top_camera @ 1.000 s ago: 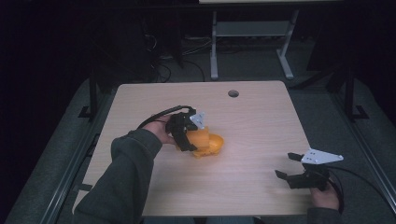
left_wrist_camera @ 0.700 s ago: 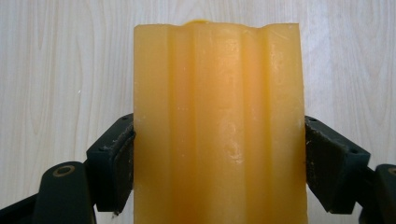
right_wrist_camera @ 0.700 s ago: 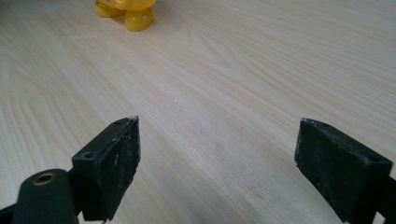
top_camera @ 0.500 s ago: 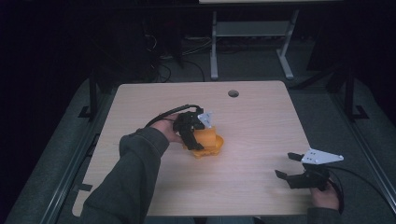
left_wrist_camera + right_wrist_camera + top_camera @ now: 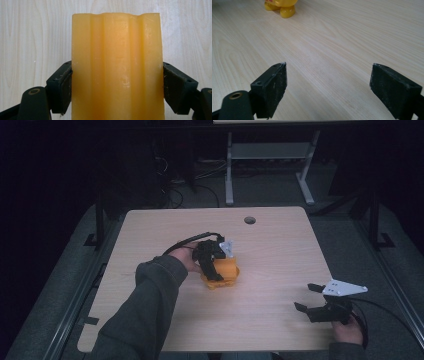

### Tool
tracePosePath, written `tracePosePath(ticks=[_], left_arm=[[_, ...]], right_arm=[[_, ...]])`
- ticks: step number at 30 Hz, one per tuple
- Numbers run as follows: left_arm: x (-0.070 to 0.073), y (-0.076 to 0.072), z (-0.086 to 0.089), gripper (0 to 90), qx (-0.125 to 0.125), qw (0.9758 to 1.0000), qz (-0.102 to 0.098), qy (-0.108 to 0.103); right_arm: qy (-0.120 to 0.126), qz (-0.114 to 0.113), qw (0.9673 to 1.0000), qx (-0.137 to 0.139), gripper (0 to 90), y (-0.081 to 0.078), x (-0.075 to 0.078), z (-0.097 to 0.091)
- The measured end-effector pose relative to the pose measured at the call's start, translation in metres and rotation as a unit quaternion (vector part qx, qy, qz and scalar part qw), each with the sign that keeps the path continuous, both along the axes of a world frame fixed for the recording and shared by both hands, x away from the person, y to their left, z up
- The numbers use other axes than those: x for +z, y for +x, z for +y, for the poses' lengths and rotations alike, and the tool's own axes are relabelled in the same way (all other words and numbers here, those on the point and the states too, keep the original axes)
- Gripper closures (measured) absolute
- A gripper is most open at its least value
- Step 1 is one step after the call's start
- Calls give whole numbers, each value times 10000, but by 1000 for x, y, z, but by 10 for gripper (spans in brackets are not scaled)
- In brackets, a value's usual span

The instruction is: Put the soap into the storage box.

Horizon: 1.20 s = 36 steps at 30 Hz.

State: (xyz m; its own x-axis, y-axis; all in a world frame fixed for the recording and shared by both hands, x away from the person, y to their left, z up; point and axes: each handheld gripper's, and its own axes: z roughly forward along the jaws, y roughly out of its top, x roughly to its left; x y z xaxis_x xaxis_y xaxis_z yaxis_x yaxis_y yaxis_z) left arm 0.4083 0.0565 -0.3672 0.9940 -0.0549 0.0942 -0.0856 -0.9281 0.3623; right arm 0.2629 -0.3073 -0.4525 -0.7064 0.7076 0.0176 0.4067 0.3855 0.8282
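You are resting the right gripper (image 5: 311, 300) near the table (image 5: 280, 250) edge, jaws spread wide and holding nothing, well apart from the orange block (image 5: 225, 270), probably keeping clear. Farther in, your left gripper (image 5: 212, 265) is clamping that block mid-table from both sides: waxy, translucent, lengthwise ridges (image 5: 117, 70).

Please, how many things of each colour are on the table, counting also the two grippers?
Orange: 1, the toy
Black: 2, the left gripper and the right gripper
Total: 3
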Motion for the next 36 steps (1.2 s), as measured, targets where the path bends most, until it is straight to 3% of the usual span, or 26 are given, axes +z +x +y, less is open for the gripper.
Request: tracePosePath(ticks=[8,12,16,17,18,36], left_arm=[[-4,2,-5,209,-27,10000,50,53],[-8,4,-6,208,-3,9997,191,122],[-15,9,-6,208,129,9991,249,322],[-16,11,-5,207,146,9988,393,244],[-17,12,-5,207,149,9988,408,214],[-17,11,-6,202,207,9984,435,291]], right_arm=[[2,-16,10000,8,137,0,0,0],[4,-5,10000,8,137,0,0,0],[2,-3,10000,11,137,0,0,0],[0,-9,10000,10,137,0,0,0],[1,-22,10000,9,137,0,0,0],[-24,-32,10000,51,137,0,0,2]])
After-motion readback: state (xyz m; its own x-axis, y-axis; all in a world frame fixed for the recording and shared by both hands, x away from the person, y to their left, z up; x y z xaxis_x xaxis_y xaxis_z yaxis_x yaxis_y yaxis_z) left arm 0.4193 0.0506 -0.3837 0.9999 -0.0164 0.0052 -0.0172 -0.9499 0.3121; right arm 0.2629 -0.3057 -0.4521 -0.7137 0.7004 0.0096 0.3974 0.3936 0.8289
